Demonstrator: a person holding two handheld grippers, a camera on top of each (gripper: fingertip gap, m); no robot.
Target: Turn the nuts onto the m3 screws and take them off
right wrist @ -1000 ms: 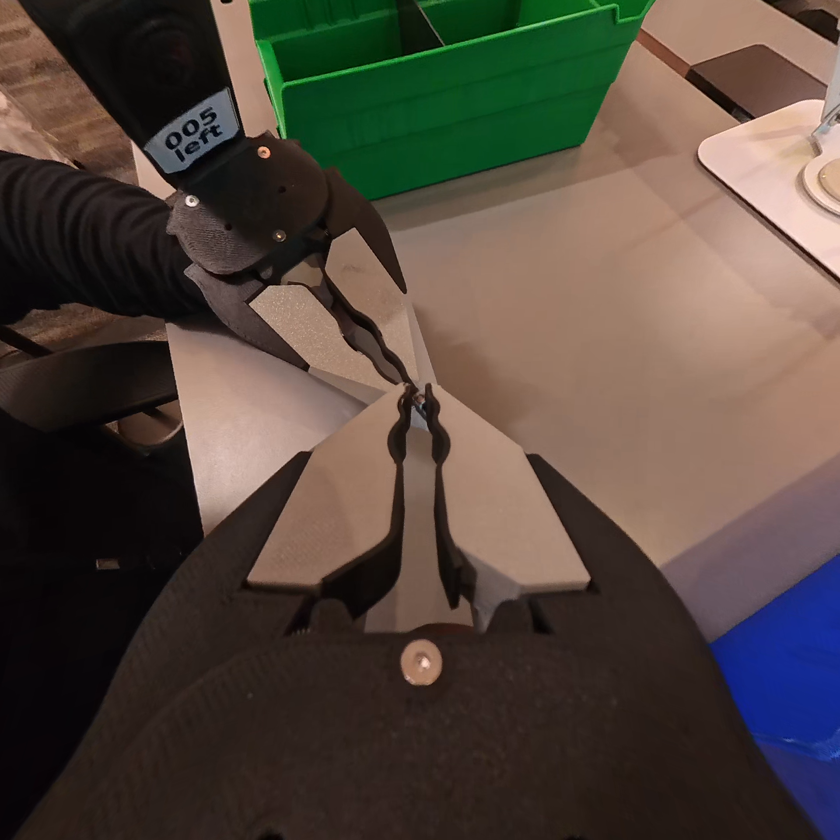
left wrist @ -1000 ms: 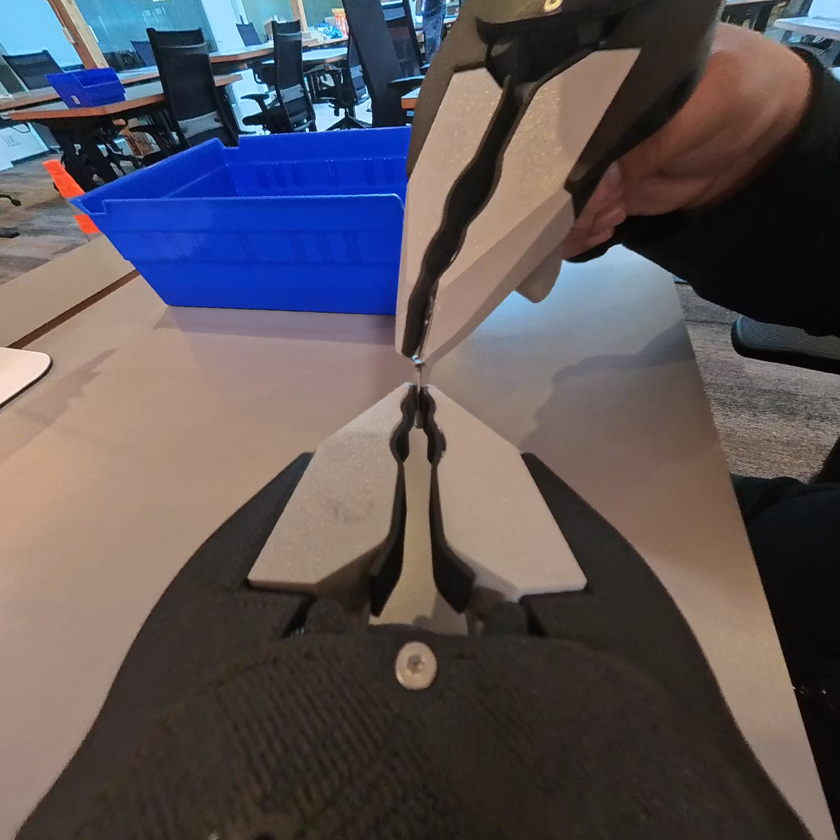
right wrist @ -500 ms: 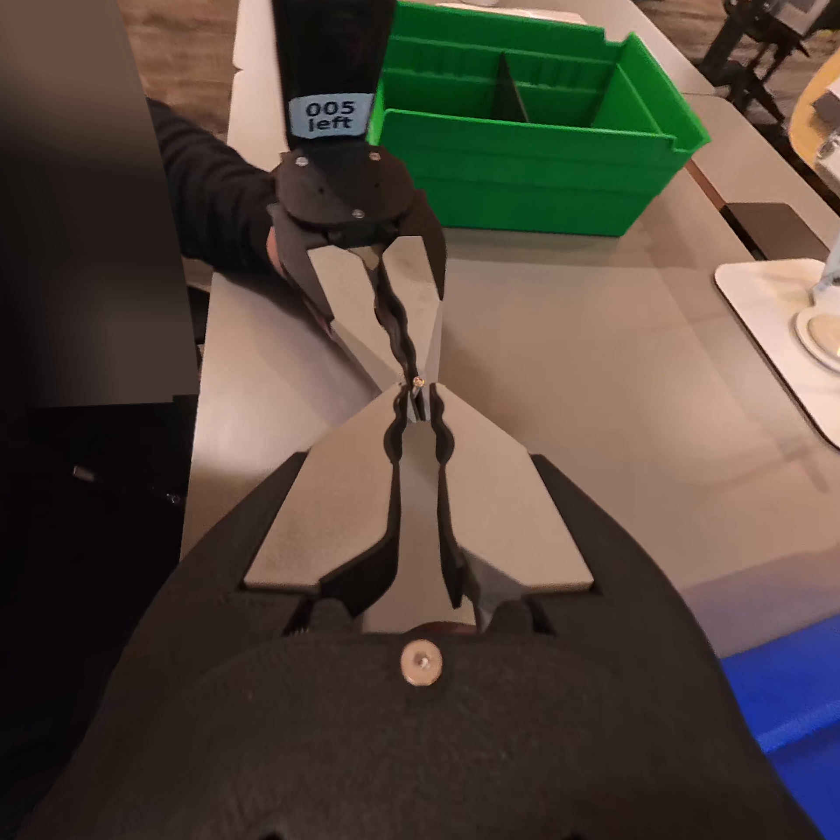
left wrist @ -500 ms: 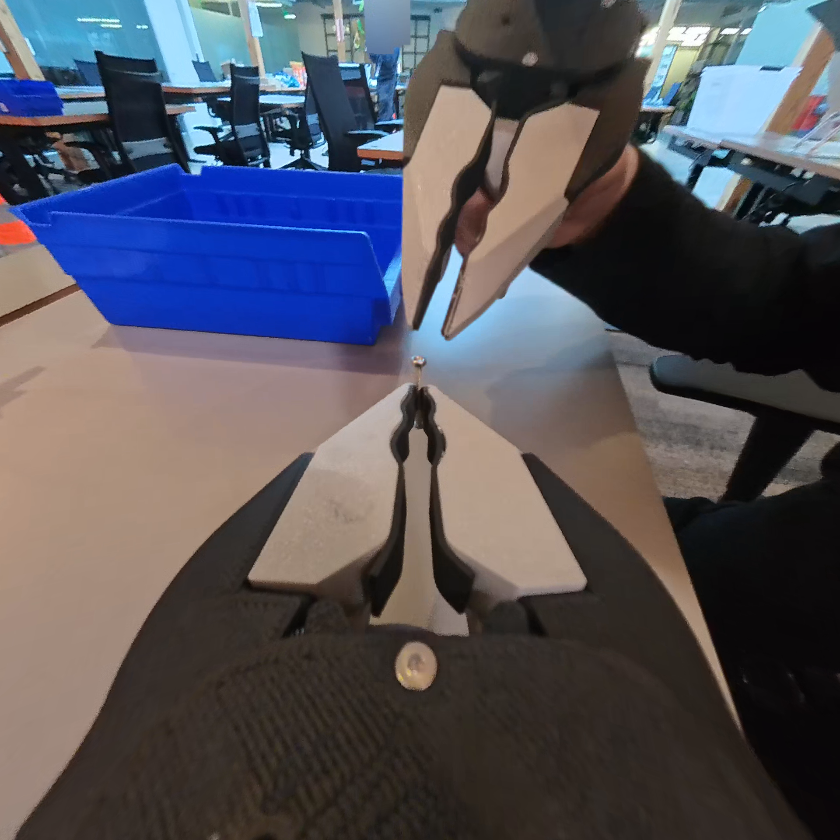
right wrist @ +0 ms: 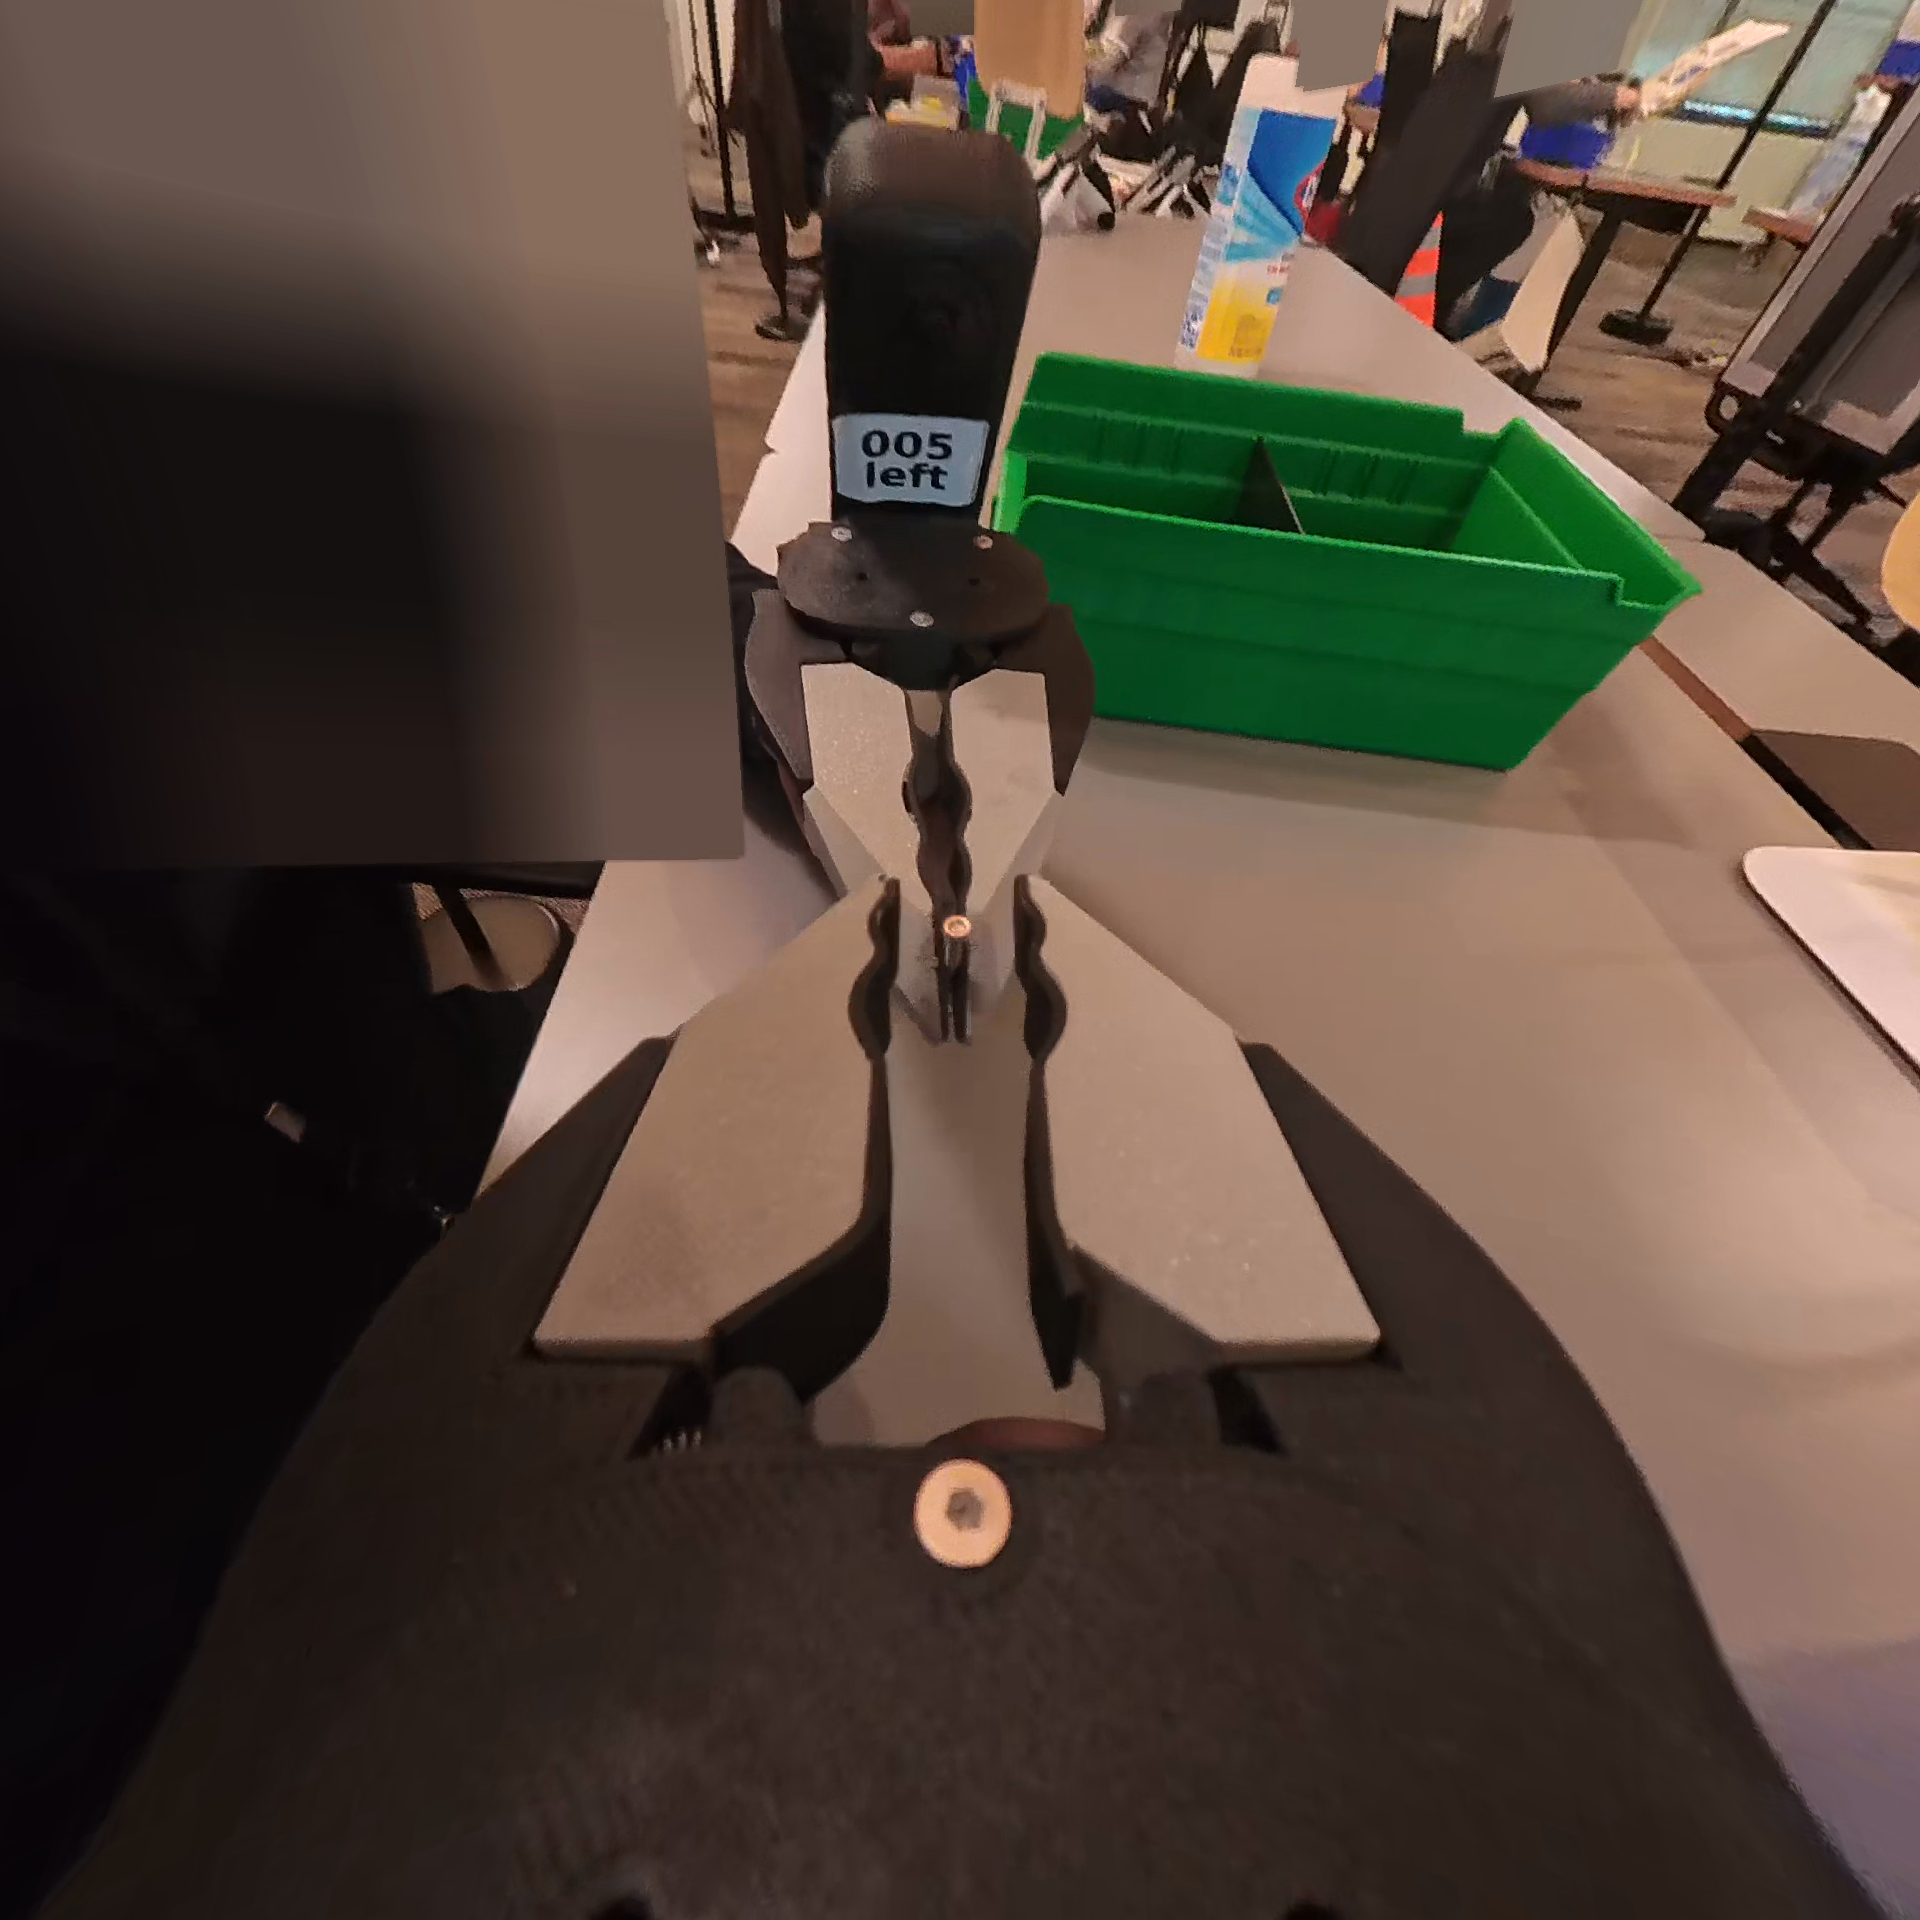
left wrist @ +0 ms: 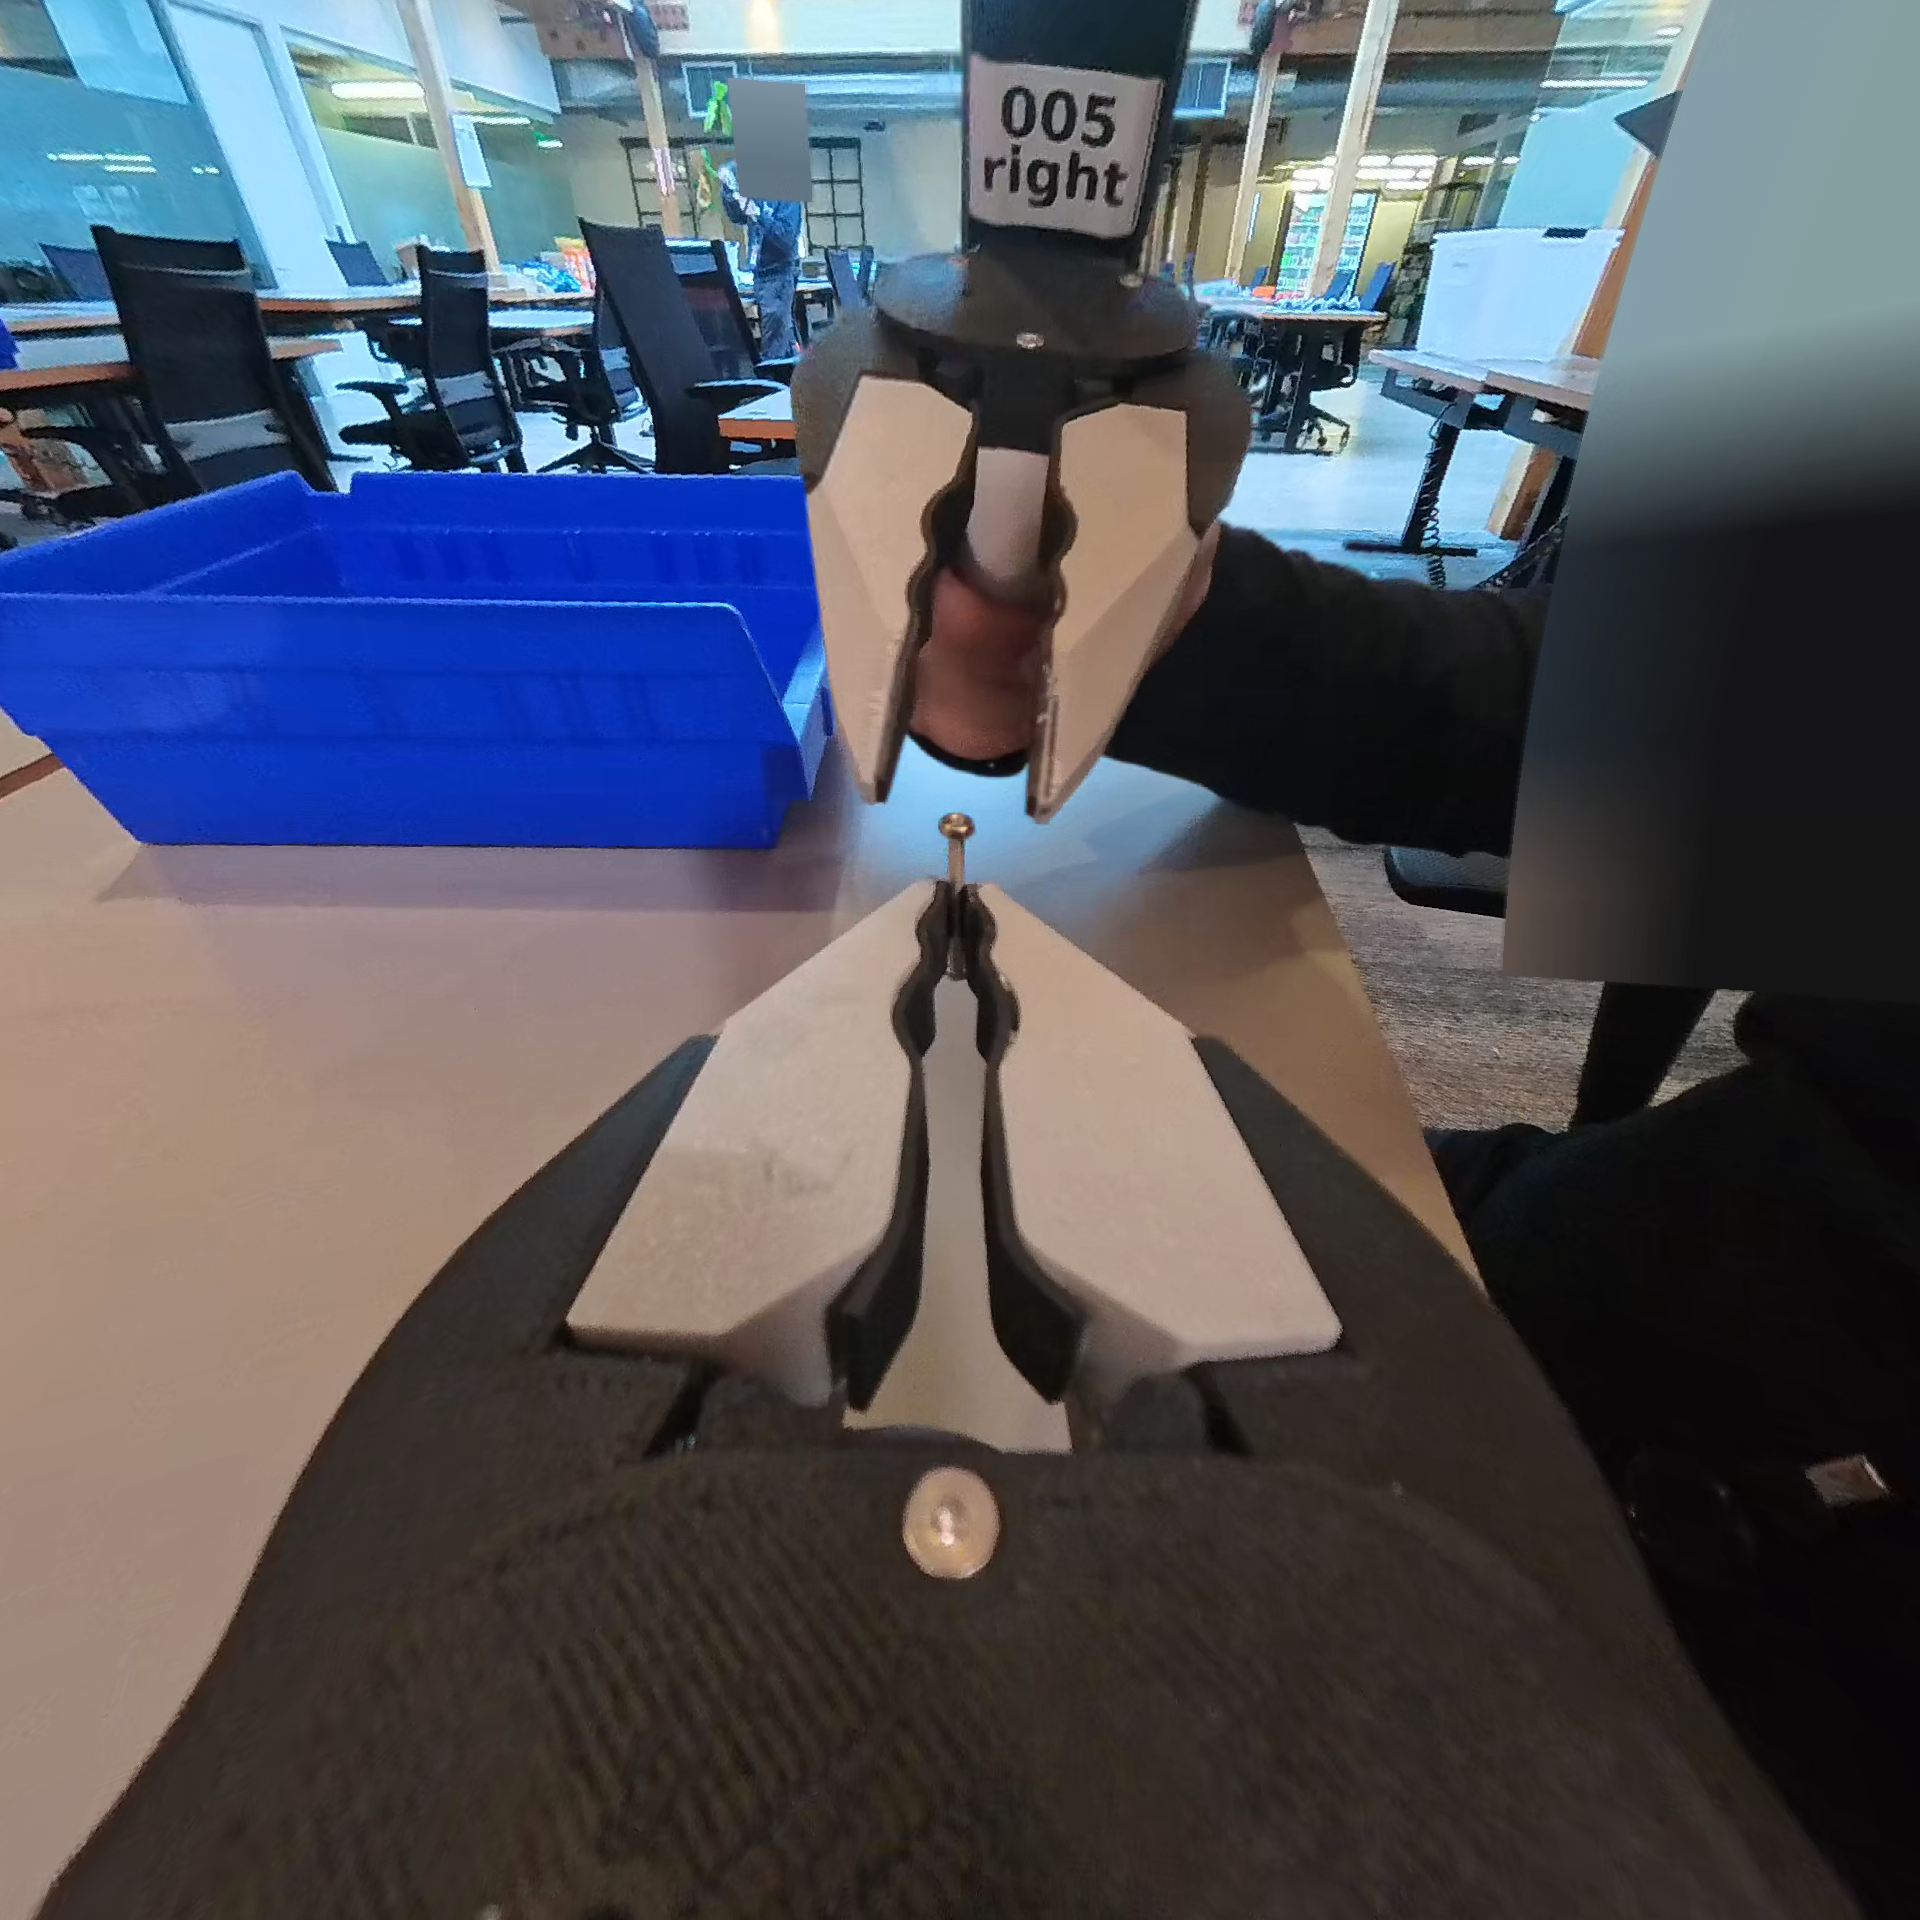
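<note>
L gripper (left wrist: 954, 902) clenched on m3 screw (left wrist: 955, 847), head pointing away, above bench (left wrist: 312, 1039). R gripper (right wrist: 951, 894) released, fingers apart, facing the screw head w/o touching. Blue bin (left wrist: 416, 665) far left.

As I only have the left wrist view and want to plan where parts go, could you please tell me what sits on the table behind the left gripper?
Observer: A green bin stands on the table behind the left gripper.
Operator: Thank you. Is it one open space inside?
Observer: No, a dark divider splits it into two compartments.
Operator: Is there anything beyond it?
Observer: A white, blue and yellow canister stands upright past the bin's far wall.
</note>
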